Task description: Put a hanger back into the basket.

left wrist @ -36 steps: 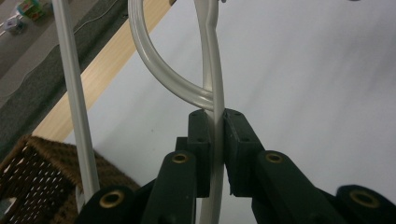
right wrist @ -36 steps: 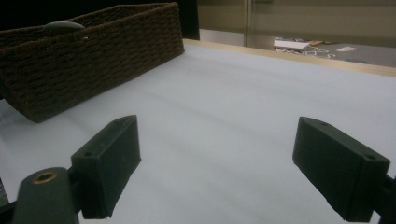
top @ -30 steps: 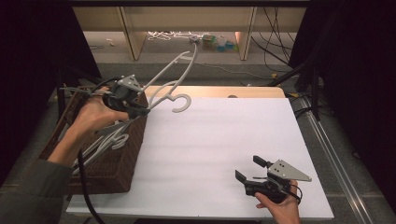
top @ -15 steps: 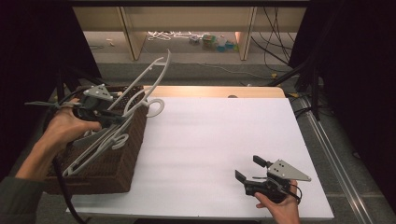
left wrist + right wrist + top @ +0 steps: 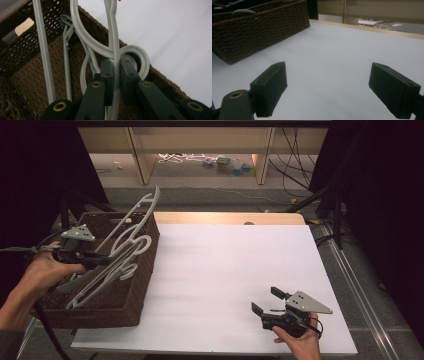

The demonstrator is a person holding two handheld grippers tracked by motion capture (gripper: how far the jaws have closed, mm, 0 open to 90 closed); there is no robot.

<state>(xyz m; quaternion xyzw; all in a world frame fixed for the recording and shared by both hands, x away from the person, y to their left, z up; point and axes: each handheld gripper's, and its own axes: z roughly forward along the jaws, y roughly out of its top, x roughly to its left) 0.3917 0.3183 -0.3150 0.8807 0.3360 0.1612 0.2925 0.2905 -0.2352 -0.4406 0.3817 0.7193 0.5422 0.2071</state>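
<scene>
The left gripper (image 5: 115, 82) pinches a grey hanger (image 5: 113, 42) between its jaws, over a brown wicker basket (image 5: 27, 82). More hangers (image 5: 67, 72) lie inside; the white table (image 5: 175, 35) lies beyond.

Bright overhead light on the white table (image 5: 230, 270), dark surroundings; gripper views slightly soft.

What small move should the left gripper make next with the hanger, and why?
Probably lower it a little further, then open. The left gripper is shut on the grey hanger, which is over the wicker basket with one end rising above the rim, while other hangers already lie inside.
</scene>
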